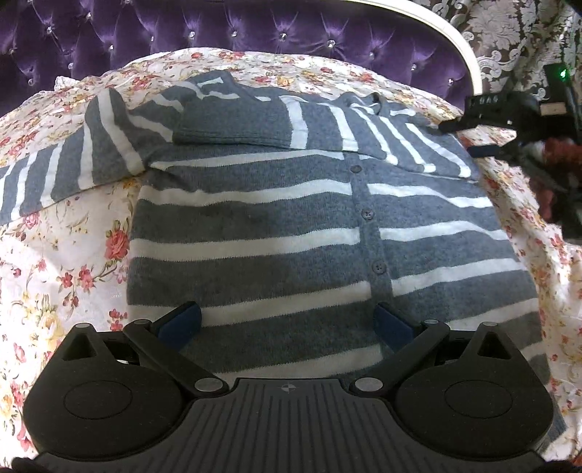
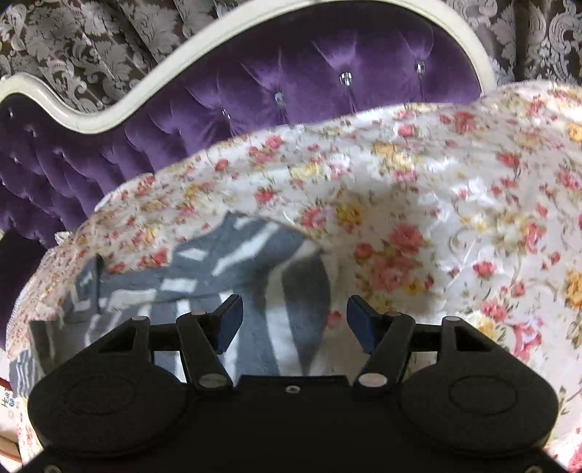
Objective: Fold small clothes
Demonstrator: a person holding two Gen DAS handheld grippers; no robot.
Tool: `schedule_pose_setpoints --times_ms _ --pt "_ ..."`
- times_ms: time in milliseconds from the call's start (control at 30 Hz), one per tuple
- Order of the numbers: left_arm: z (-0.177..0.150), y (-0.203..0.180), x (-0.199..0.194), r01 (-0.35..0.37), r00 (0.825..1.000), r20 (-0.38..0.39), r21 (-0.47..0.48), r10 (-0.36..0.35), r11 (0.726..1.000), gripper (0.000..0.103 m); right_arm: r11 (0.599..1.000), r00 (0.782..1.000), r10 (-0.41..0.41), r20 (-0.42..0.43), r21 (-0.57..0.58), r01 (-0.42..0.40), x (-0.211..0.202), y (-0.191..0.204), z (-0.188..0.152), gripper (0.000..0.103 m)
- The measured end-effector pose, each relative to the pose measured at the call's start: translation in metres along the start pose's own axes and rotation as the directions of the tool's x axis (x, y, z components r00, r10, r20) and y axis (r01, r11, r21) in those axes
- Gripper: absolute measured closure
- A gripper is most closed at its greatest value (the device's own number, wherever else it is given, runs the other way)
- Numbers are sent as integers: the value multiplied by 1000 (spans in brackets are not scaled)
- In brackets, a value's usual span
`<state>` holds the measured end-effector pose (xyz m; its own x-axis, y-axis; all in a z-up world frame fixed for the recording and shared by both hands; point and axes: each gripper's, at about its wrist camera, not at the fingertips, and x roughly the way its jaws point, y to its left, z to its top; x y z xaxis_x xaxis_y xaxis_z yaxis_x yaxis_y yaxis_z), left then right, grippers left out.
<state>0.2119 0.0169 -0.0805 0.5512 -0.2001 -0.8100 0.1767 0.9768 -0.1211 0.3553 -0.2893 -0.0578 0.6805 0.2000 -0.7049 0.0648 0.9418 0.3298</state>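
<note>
A grey cardigan with white stripes [image 1: 276, 218] lies flat on the floral bedsheet [image 1: 65, 262], buttons down its front. One sleeve is folded across the chest near the collar; the other sleeve [image 1: 72, 167] trails off to the left. My left gripper [image 1: 287, 322] is open and empty, its blue pads just above the cardigan's lower hem. My right gripper [image 1: 469, 136] shows in the left wrist view at the cardigan's far right shoulder. In the right wrist view it [image 2: 294, 320] is open and empty above the cardigan's edge [image 2: 254, 276], which is partly hidden by a fold of sheet [image 2: 418, 203].
A purple tufted headboard [image 1: 232, 29] with a white frame [image 2: 109, 116] stands behind the bed. Patterned grey curtains [image 2: 91, 40] hang behind it. The floral sheet spreads on both sides of the cardigan.
</note>
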Motion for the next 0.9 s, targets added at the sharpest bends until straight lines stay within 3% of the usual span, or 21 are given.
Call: schedule_pose_setpoints --times_ms 67,133,167,233,333,433,533,600,733,800,900 --pt "0 1 0 1 1000 2 0 -1 1000 1 1000 1000 -9 10 -19 9 0 1 -6 45" --pt "1 1 1 -1 1000 2 3 1 1000 1 994 999 -50 11 -95 51 -1 9 -11 85" --pt "1 1 1 -1 1000 1 3 1 1000 1 987 998 -68 12 -143 69 -1 14 -13 92" --pt "2 2 0 1 1000 1 2 -1 1000 1 974 995 -101 20 -204 103 -6 19 -15 92" --pt "3 3 0 3 1000 0 4 -3 1000 1 976 993 -121 18 -181 122 -4 15 -15 93" --pt "2 3 1 3 1000 3 6 -3 1000 1 971 990 -136 39 -192 141 -3 20 -19 89" --pt "1 3 0 1 1000 7 9 -1 1000 1 973 988 -144 56 -177 151 -7 20 -21 69" --pt "0 2 0 -4 1000 9 12 4 1000 1 978 987 -146 74 -142 155 -13 15 -22 48" --pt "0 1 0 -11 1000 10 12 10 1000 1 980 978 -167 129 -90 179 -29 3 -25 44" --pt "0 1 0 -11 1000 11 12 11 1000 1 984 973 -153 173 -66 166 -42 0 -28 34" --pt "-1 1 0 -13 1000 16 13 13 1000 0 985 958 -132 256 -73 156 -62 4 -34 28"
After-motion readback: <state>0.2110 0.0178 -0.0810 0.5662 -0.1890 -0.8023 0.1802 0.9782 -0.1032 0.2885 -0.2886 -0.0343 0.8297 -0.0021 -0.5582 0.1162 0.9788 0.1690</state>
